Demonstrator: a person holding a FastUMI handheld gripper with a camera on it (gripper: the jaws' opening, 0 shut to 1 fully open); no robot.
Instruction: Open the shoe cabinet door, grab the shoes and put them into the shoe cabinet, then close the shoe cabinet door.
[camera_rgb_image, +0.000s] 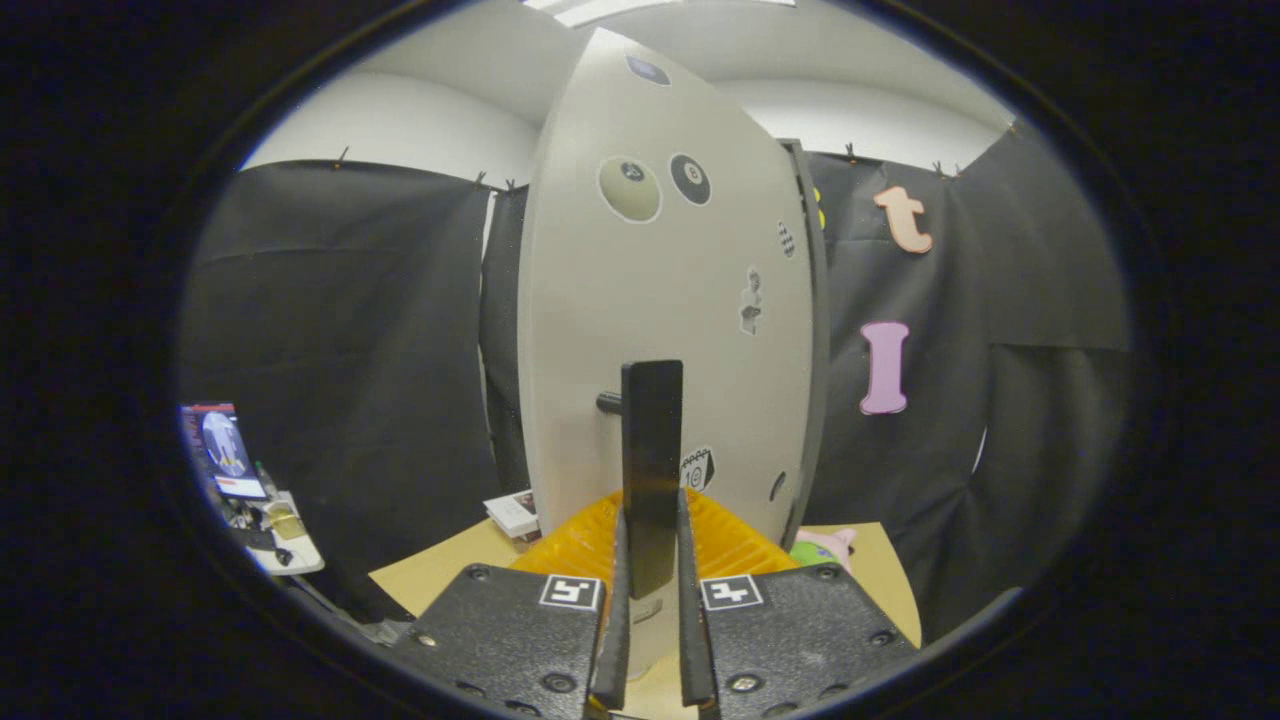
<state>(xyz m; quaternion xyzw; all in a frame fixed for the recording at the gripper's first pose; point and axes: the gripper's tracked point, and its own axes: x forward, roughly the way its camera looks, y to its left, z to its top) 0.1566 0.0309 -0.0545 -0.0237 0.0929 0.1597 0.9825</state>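
Note:
The white cabinet door (660, 330), dotted with round stickers, stands edge-turned straight ahead of me, swung partly away from the cabinet body (812, 330) behind its right edge. Its black bar handle (652, 450) sticks out on a short stub and runs down between my fingers. My gripper (652, 570) is shut on that handle, one finger pressing each side of its lower end. A pink and green shoe (825, 548) lies on the tan table just right of the door's foot.
An orange ribbed tray (590, 545) sits at the door's base, just beyond my fingers. A small white box (515, 513) rests on the tan table (440, 570) to the left. Farther left, a side shelf (280, 545) holds a screen and clutter.

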